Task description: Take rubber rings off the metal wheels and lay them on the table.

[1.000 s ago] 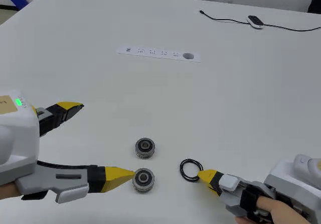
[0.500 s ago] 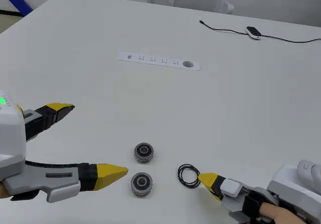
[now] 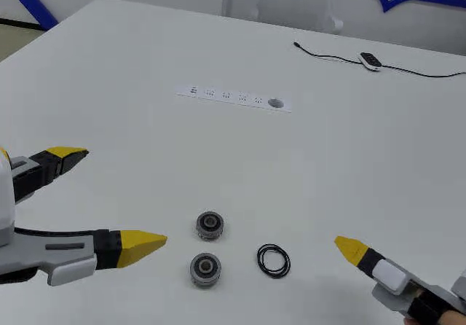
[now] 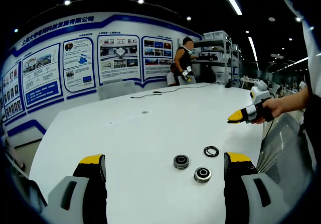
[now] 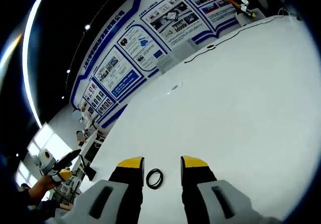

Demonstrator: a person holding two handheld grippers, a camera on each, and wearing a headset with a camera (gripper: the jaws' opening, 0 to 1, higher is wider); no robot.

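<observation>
text: nothing is reading clearly | wall boards [image 4: 118, 58] far ahead of left gripper [image 4: 165, 158]: carrying print too small | table strip [image 3: 233, 97]: showing blurred marks

The white counter [image 3: 131, 77] is taking up most of the frame, plain and matte. In the lower middle, two small metal wheels are lying flat: the upper wheel [image 3: 210, 224] is sitting just above the lower wheel [image 3: 205, 268], close but not touching. The black rubber rings [image 3: 273, 260], which look like two overlapping, are lying just right of them, apart from both. A flat white power strip [image 3: 233, 97] is sitting in the upper middle. A black cable [image 3: 328, 55] is running off the upper right with a small remote-looking gadget [image 3: 370, 61] on it.
</observation>
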